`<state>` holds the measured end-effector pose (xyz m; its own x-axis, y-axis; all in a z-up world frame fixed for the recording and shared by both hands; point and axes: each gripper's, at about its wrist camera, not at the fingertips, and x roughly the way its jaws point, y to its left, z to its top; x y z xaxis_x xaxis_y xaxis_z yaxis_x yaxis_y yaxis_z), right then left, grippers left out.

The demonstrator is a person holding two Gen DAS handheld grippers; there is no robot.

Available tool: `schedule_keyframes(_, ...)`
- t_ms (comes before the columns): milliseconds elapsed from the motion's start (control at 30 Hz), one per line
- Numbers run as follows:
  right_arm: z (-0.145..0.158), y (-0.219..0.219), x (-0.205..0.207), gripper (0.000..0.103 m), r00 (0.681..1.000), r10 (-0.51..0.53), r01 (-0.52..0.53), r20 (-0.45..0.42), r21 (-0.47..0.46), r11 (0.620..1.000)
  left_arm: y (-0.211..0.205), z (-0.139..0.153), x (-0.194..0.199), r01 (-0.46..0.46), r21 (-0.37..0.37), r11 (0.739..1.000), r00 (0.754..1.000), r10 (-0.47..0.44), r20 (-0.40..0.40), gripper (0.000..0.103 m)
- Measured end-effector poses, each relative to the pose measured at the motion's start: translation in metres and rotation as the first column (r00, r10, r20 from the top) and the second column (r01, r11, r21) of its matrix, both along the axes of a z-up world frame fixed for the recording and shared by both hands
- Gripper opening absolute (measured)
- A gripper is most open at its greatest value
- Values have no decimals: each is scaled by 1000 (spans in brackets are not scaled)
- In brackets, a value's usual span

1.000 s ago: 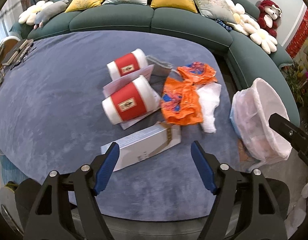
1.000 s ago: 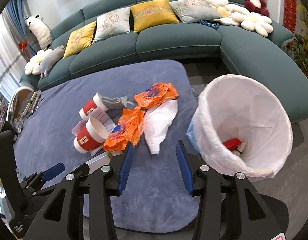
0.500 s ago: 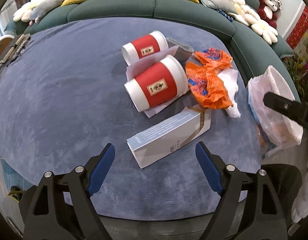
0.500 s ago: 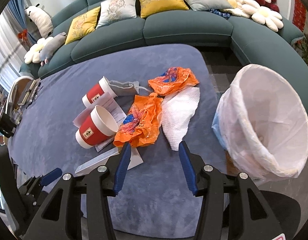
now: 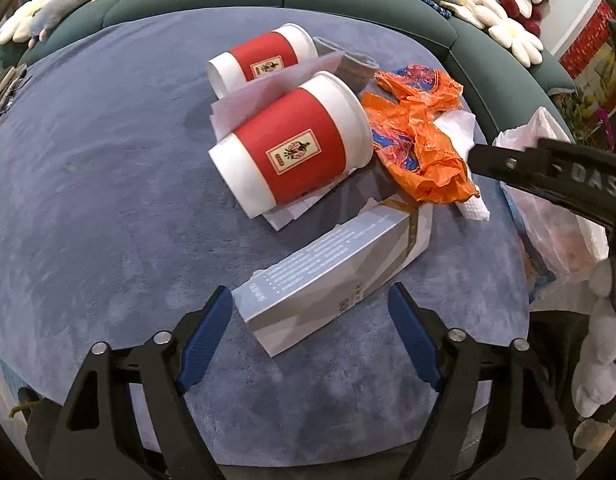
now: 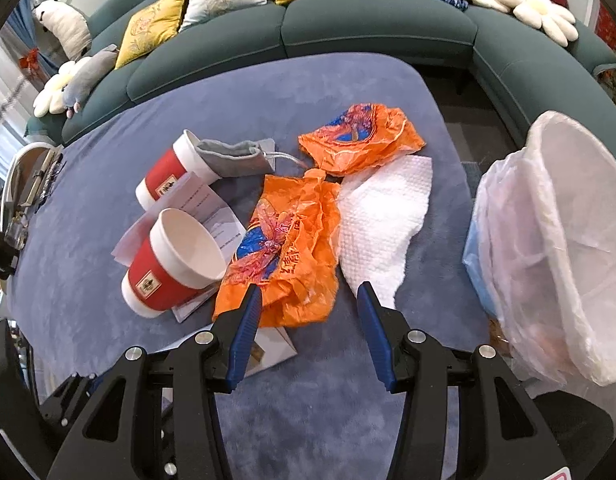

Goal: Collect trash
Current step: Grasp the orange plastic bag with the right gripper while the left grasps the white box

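Note:
Trash lies on a blue-grey table (image 5: 88, 200): a grey carton (image 5: 331, 272), two red paper cups (image 5: 296, 148) (image 5: 264, 60) on their sides, white paper sheets, orange plastic bags (image 5: 419, 148) and a white paper towel (image 6: 383, 216). My left gripper (image 5: 311, 332) is open, its jaws on either side of the carton's near end. My right gripper (image 6: 309, 328) is open over the near edge of an orange bag (image 6: 284, 248). A bin lined with a white bag (image 6: 547, 232) stands off the table's right side.
A green sofa (image 6: 367, 28) with cushions and plush toys curves round the table's far and right sides. A grey pouch (image 6: 232, 156) lies by the far cup. The right gripper's arm (image 5: 547, 172) crosses the left wrist view. Small items lie at the table's left edge (image 6: 32, 188).
Both grippers have moved forward and down toward the trash. The left one now brackets the carton's end; the right one has swung left from the bin toward the orange bag.

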<state>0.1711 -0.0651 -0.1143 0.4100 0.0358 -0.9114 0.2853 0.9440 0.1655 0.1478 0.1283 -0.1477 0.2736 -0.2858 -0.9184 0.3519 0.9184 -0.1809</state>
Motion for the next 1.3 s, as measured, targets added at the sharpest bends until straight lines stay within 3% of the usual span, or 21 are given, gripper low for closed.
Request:
schedule_keyframes(200, -19, 1, 14, 49, 999, 0, 1, -44, 17, 1000, -7, -3, -2, 25, -3, 1000, 999, -25, -29, 55)
schedule_keyframes(367, -31, 1, 17, 47, 998, -2, 3, -65, 23, 1000, -13, -7, -8, 46, 8, 999, 997, -45, -54, 51)
schedule_keyframes(433, -32, 2, 17, 36, 998, 3, -2, -63, 28, 1000, -13, -8, -11, 46, 3, 999, 997, -45, -67, 51)
schedule_keyframes(633, -19, 2, 9, 20, 999, 35, -35, -3, 29, 999, -16, -3, -15, 39, -24, 999, 996, -41, -83, 53)
schedule_keyframes(933, 19, -16, -14, 19, 996, 27, -28, 84, 22, 999, -40, 0, -27, 89, -30, 996, 992, -91, -89, 54)
schedule_keyframes(1100, 39, -41, -30, 19, 992, -20, 17, 124, 26, 1000, -49, 10, -26, 66, -29, 997, 996, -68, -52, 66)
schedule_keyframes(1300, 49, -62, -45, 19, 988, -54, 51, 143, 27, 998, -64, 12, -15, 77, 4, 997, 997, -77, -27, 67)
